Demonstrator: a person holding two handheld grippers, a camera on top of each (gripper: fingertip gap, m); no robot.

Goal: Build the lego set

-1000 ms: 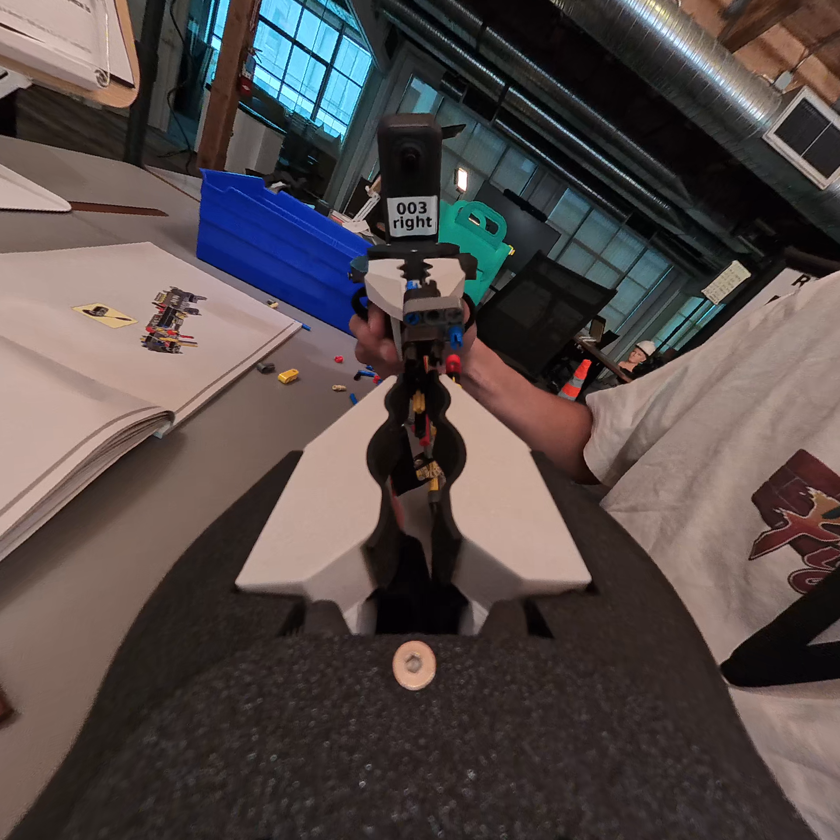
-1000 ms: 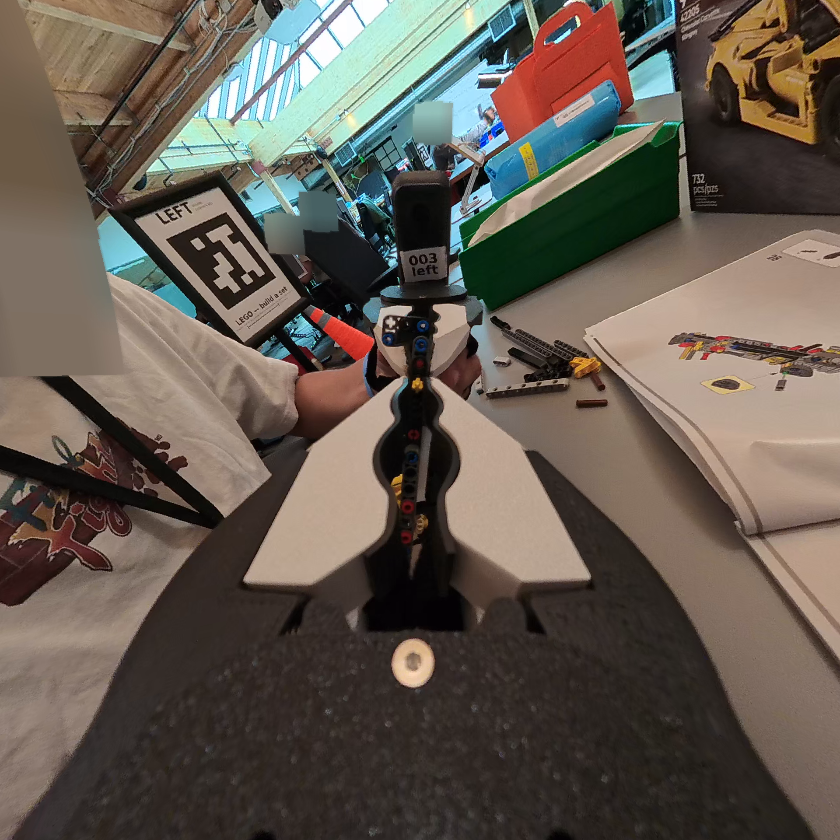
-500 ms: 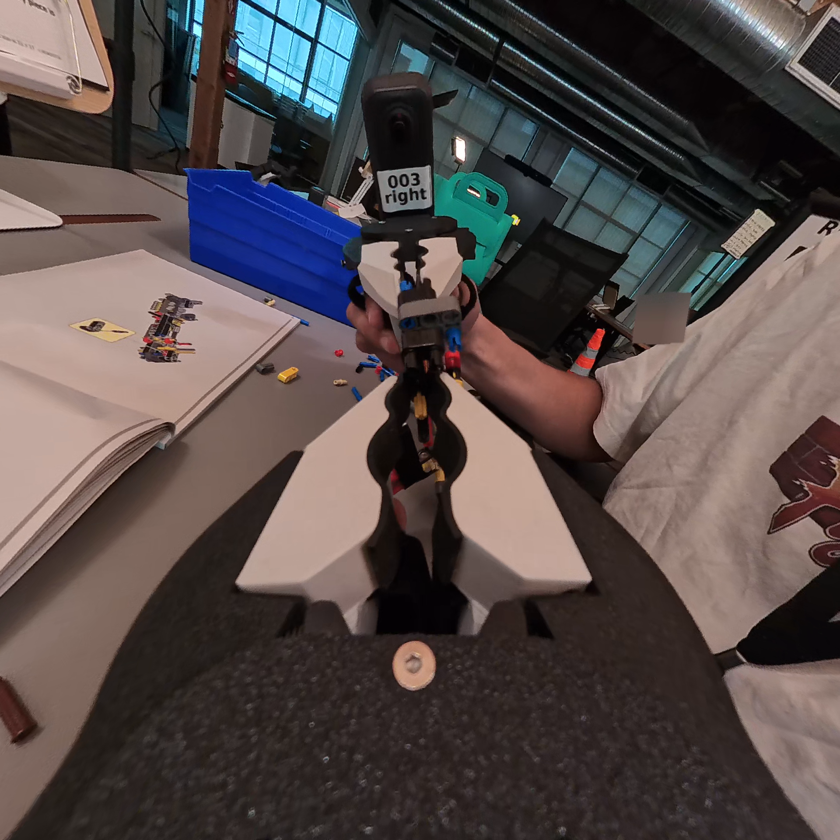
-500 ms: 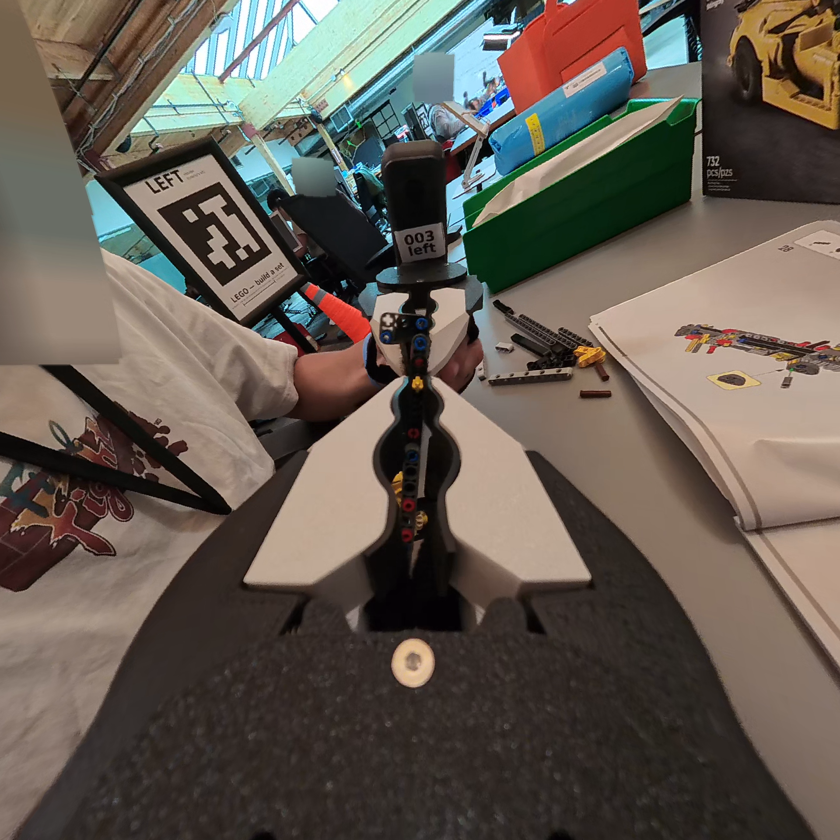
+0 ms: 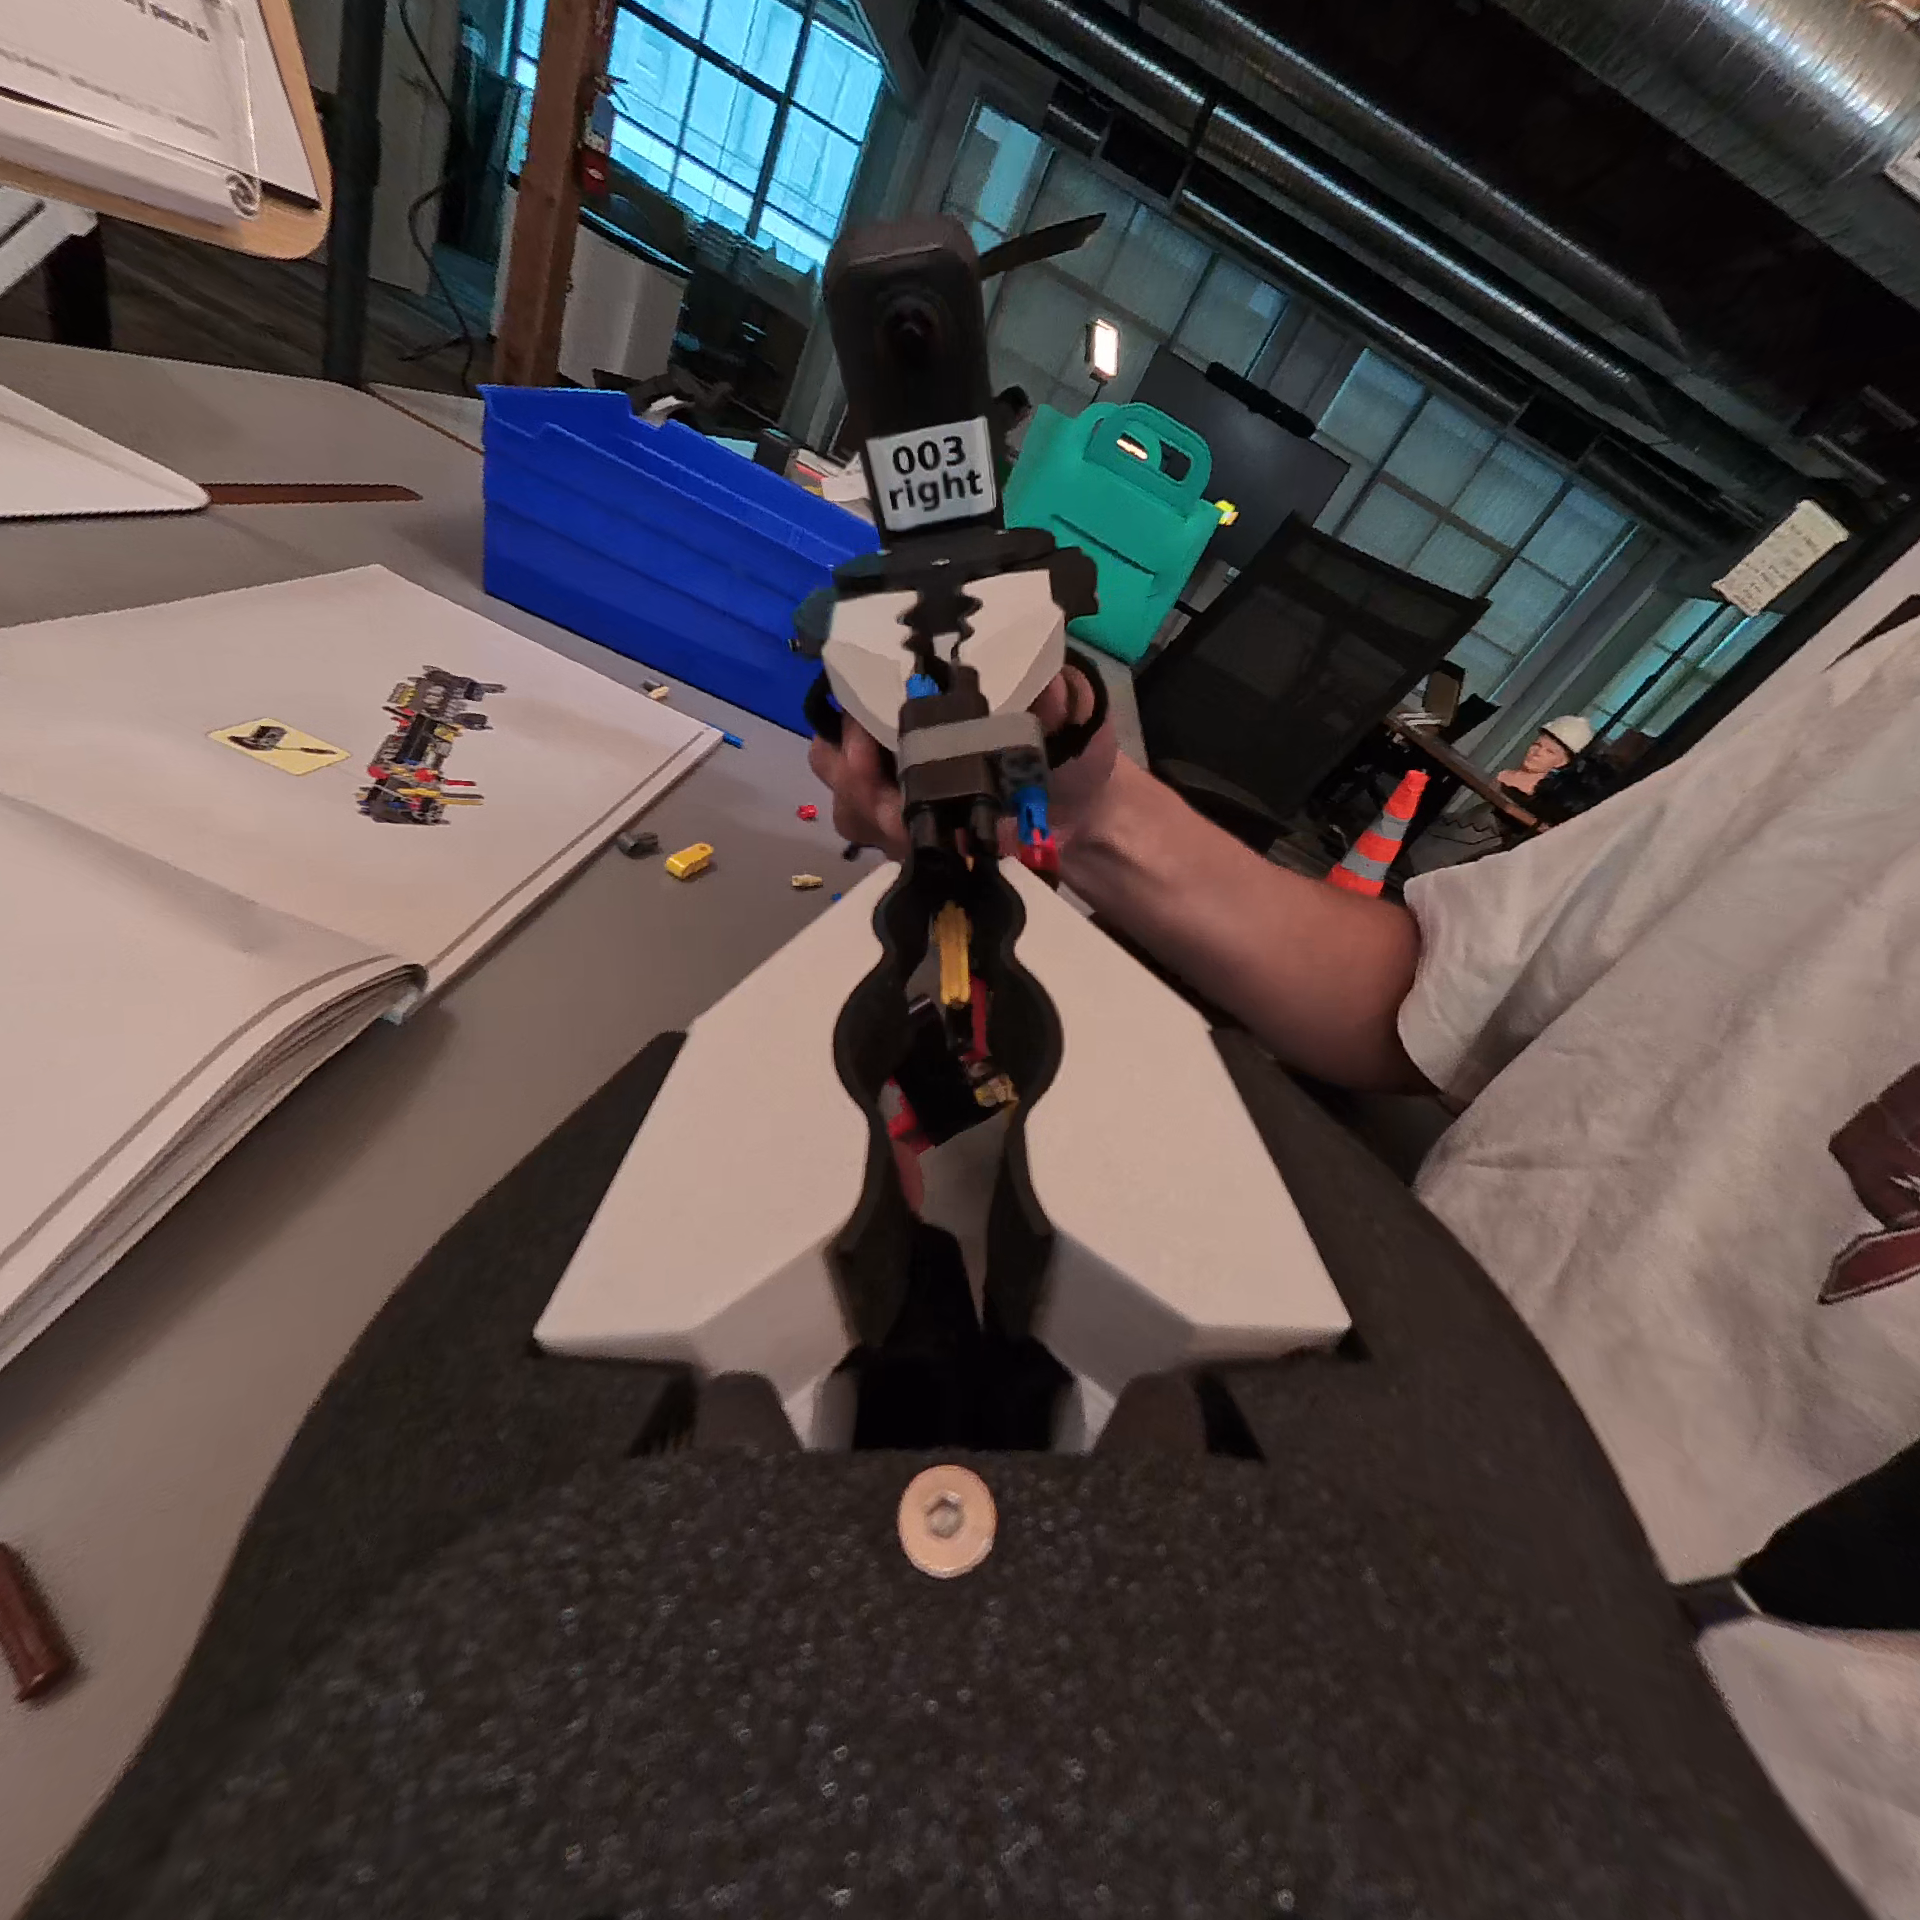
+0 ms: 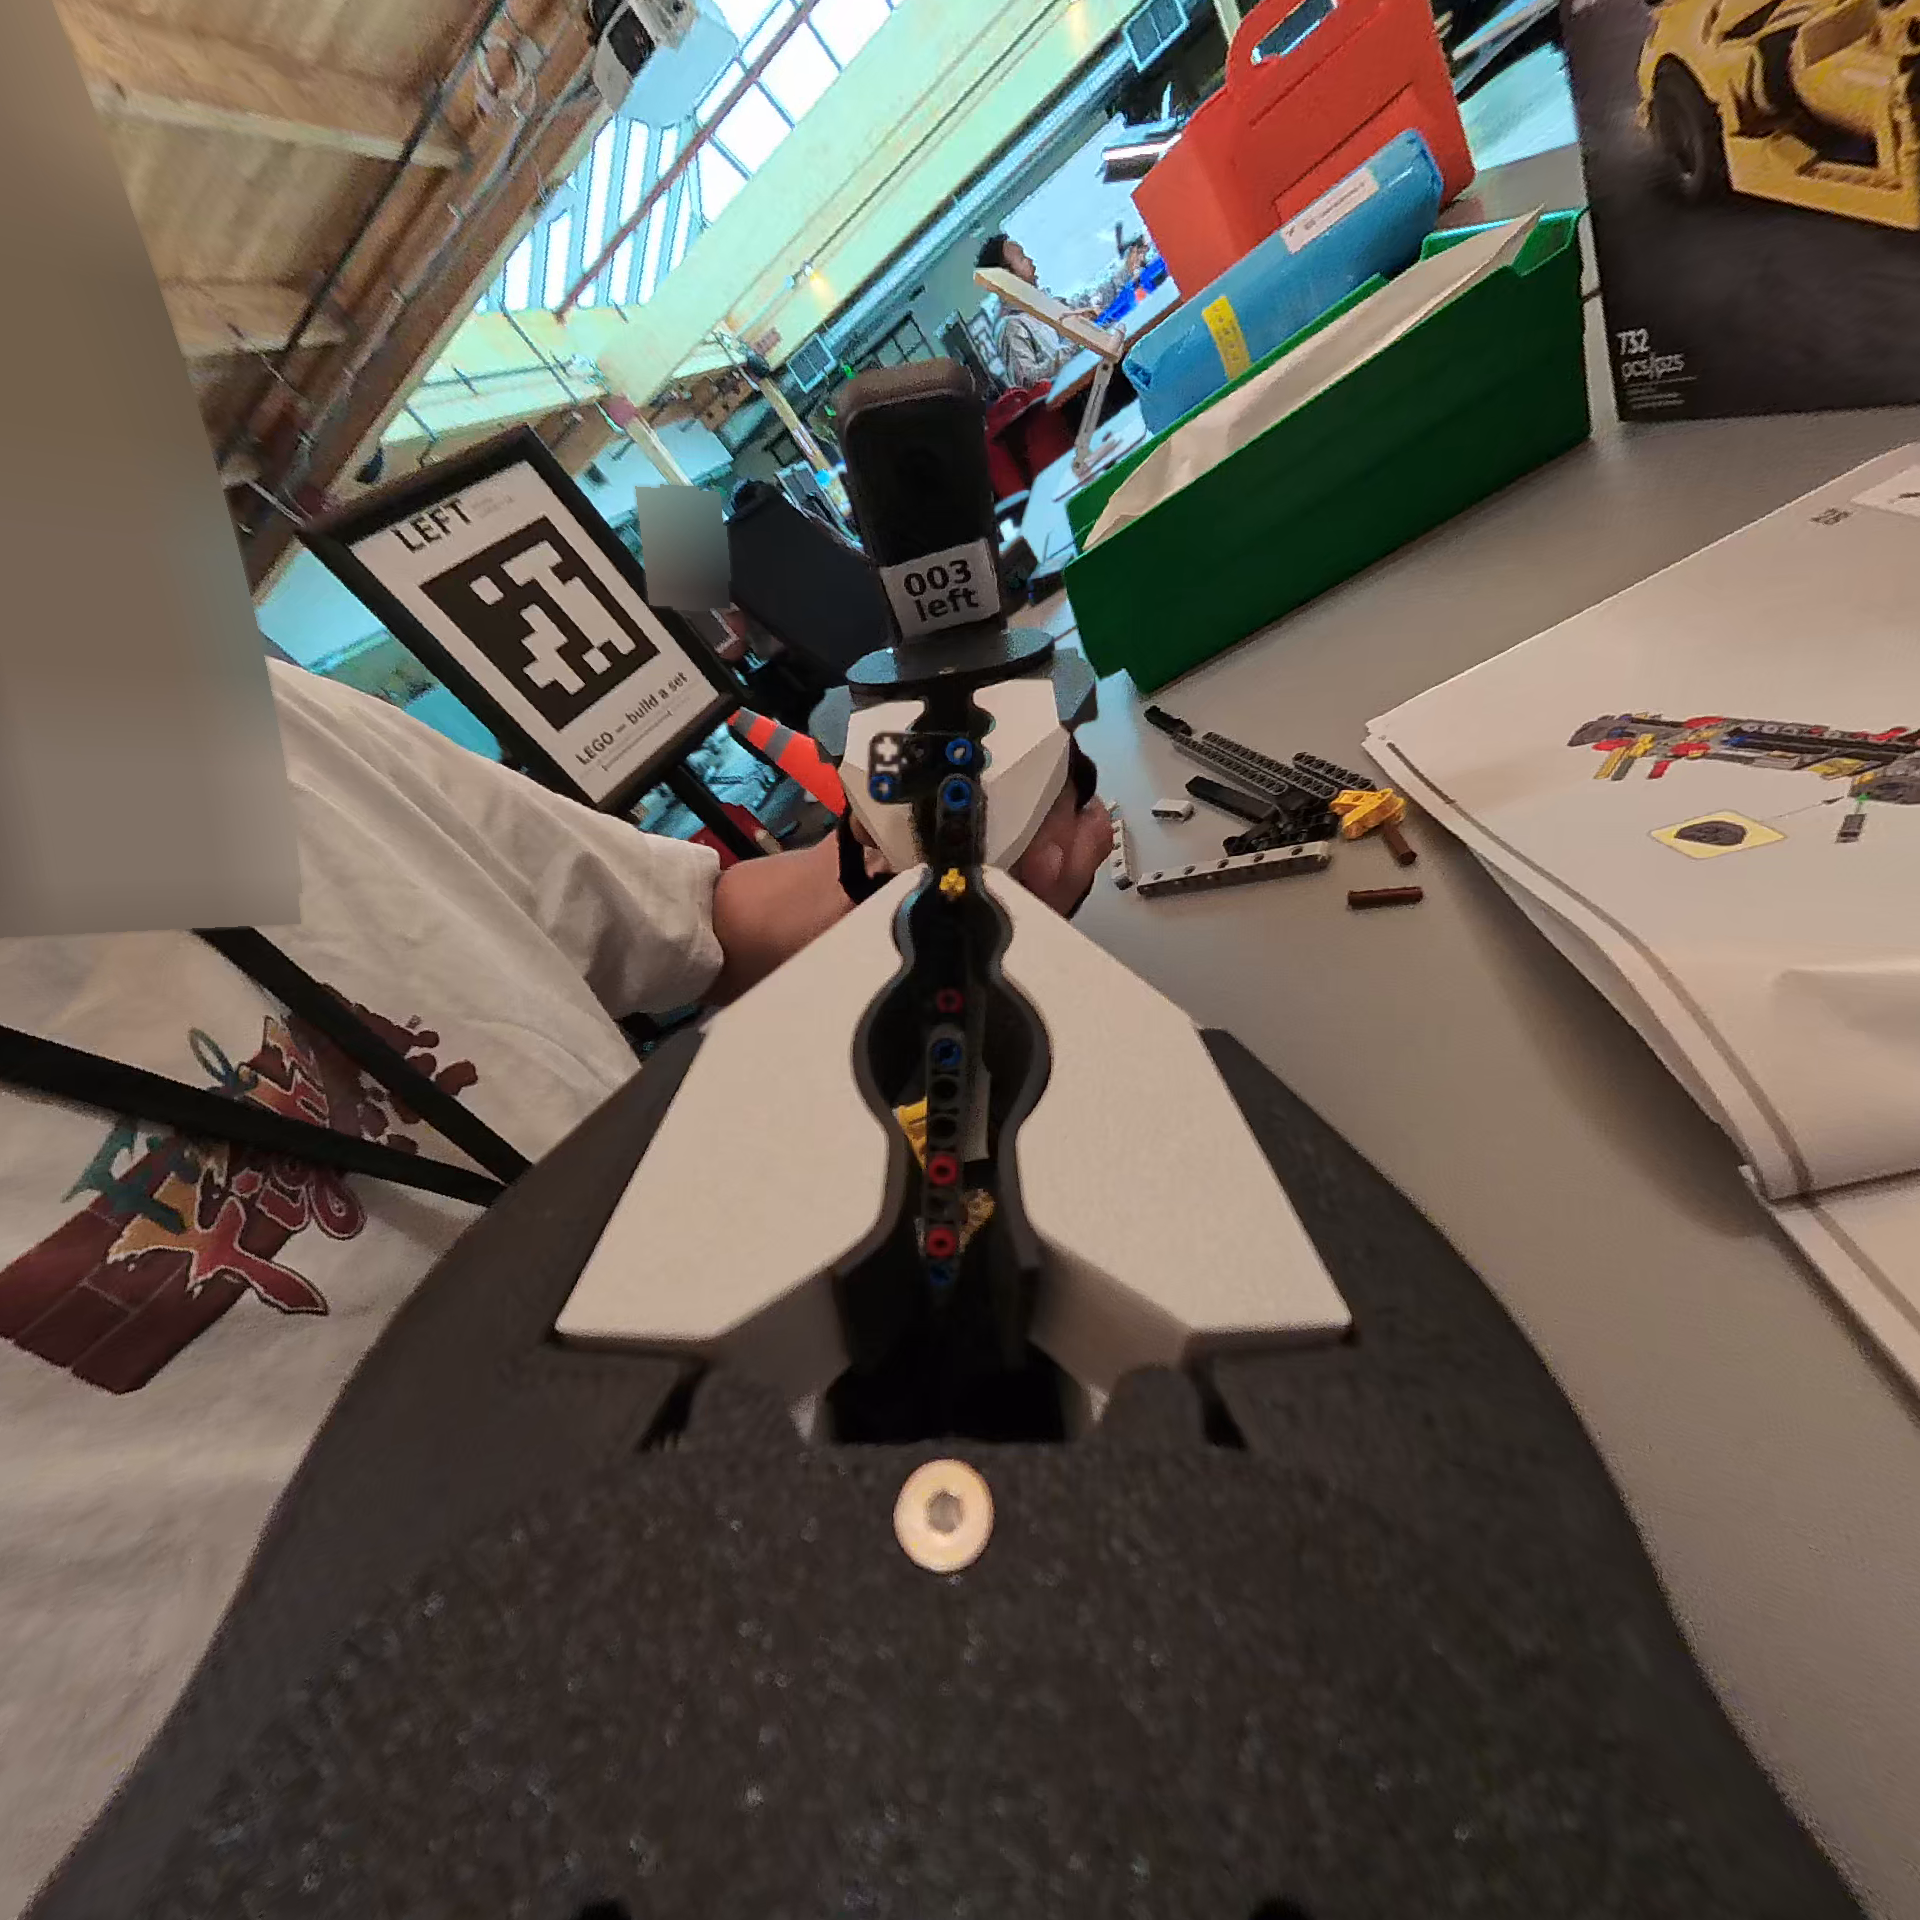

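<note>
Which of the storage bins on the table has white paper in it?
The green bin, seen from the right wrist, holds white paper; the blue bin shows none.

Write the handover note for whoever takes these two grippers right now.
Left gripper: shut on the lego assembly.
Right gripper: shut on its other end; both face each other above the table.
Loose beams and brown pins lie by the open instruction book; small pieces near the blue bin.
Done: a long beam section with pins.
Left: most of the build; check the book for the next part.
</note>
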